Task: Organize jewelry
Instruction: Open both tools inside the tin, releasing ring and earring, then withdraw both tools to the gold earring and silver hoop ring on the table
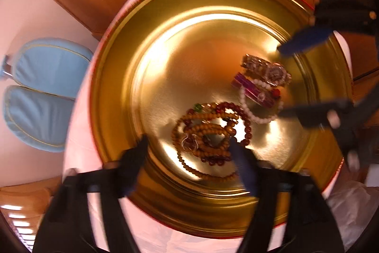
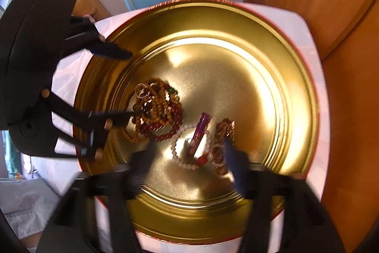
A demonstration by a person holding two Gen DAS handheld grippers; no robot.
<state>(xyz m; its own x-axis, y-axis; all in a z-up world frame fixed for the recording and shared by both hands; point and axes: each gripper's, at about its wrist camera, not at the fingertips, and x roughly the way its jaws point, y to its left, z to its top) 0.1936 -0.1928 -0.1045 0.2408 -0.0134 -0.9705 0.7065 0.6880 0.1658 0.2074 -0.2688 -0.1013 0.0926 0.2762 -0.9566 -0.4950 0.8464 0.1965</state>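
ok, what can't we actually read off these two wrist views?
- Bead pile: left view, motion blur; strands can't be counted or separated.
- Watch: right view, partly behind the right gripper's finger.
- Tin: both views, near rim cut off by the gripper bodies.
- Left gripper: fingertips smeared.

Gold tin point(image 1: 118, 87) holds brown bead strands point(image 1: 208, 134), white bead bracelet point(image 1: 255, 115), watch point(image 1: 274, 74); left gripper point(image 1: 189, 146) jaws apart.
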